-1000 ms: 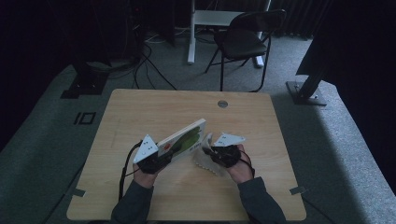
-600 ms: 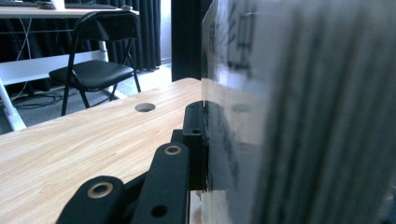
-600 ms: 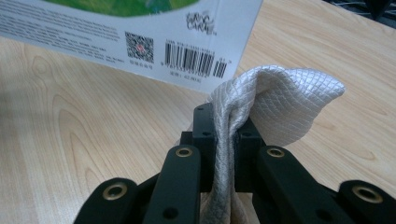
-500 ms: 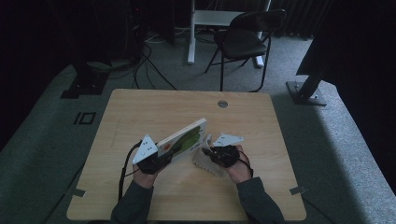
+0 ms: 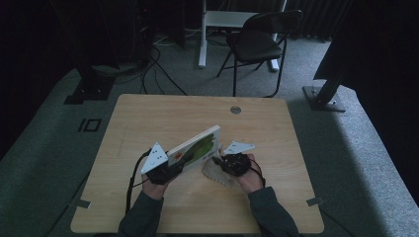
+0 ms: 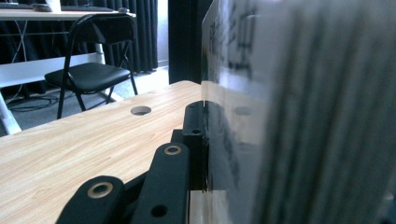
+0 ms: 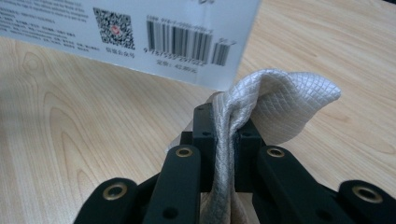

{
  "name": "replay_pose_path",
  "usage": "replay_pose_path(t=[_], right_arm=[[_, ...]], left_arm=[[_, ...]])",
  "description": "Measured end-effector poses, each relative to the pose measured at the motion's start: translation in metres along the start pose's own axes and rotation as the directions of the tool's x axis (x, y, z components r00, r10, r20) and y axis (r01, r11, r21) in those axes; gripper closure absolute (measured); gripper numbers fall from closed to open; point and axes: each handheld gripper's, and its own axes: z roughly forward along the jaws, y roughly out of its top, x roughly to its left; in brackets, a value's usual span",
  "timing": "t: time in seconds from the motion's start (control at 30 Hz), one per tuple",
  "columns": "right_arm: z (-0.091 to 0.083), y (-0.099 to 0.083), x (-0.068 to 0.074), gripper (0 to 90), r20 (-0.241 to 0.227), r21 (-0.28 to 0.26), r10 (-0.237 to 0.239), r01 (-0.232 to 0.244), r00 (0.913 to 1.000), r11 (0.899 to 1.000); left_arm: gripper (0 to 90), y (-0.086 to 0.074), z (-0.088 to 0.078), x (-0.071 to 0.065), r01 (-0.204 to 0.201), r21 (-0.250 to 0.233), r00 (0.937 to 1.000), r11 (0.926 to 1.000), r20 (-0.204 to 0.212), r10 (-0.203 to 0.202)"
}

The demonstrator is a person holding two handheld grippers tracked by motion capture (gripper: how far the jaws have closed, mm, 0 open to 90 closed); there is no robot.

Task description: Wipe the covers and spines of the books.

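Wooden table (image 5: 148, 123): green-covered book (image 5: 195, 148) tilted, barcode back; white quilted cloth (image 7: 275, 105), probably crumpled.

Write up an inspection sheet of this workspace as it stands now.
Surface: wooden table, round hole near the far edge.
Job's things: book tilted up off the table; white quilted cloth bunched beside it.
Clutter: nothing seen.
Grippers: left gripper shut on the book's near end; right gripper shut on the cloth, fingers pinching a fold.
Cables: black cable trails from the left gripper; more cables on the floor beyond.
Surroundings: black folding chair, white desk leg, grey carpet, dark curtains.
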Motion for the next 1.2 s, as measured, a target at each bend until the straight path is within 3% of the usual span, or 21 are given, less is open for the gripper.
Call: replay_pose_path(t=[1.2], right_arm=[[0.016, 0.003, 0.023, 83.5, -0.06, 0.01, -0.045, 0.046, 0.9972, 0.999]], left_arm=[[78.0, -0.003, 0.005, -0.001, 0.01, 0.008, 0.9999, 0.9999, 0.007, -0.01]])
